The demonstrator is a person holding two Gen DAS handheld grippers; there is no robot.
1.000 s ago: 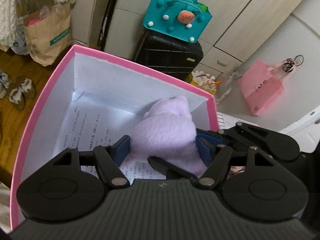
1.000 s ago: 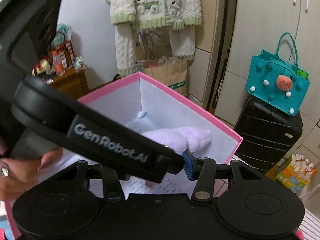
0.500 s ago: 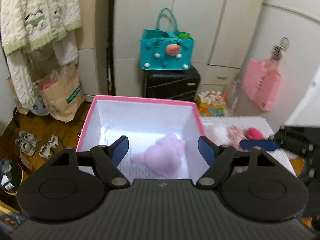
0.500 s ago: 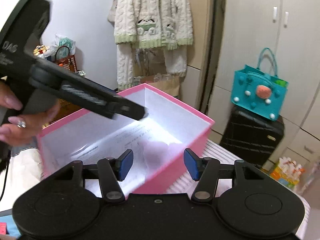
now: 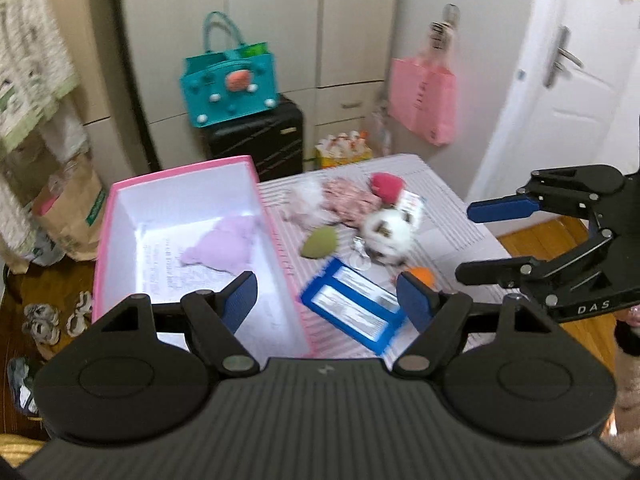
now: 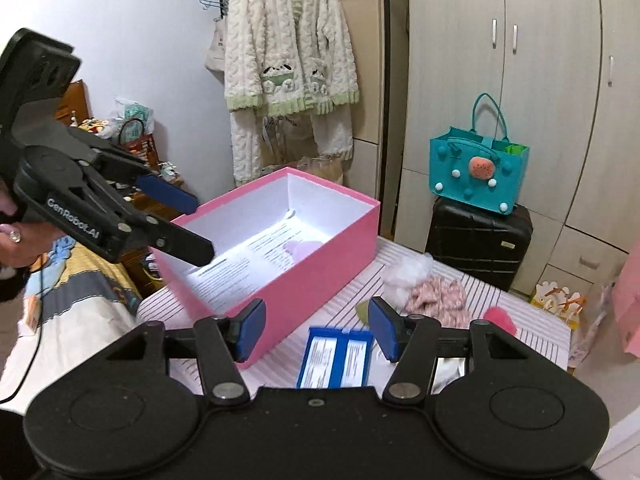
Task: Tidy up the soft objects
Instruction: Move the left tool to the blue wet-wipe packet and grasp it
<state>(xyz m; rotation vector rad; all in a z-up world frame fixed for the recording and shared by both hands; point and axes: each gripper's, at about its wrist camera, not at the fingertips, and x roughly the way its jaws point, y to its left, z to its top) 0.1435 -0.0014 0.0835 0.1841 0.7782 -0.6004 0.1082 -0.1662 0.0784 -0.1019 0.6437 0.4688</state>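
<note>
While both hand-held grippers hang apart, the lilac plush lies boxed.

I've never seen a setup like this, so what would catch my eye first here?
Probably the open pink box at the left of the striped table, with one lilac plush toy lying inside. Right of it lies a scatter of soft toys, including a black-and-white fluffy ball. Both the left gripper and right gripper hang open, empty.

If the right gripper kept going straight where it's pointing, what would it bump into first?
Probably the blue card holder lying flat on the striped table. It sits right between and just past the open, empty right gripper in its own view, with the pink box off to the left. Depth is hard to judge, so that's a guess.
</note>
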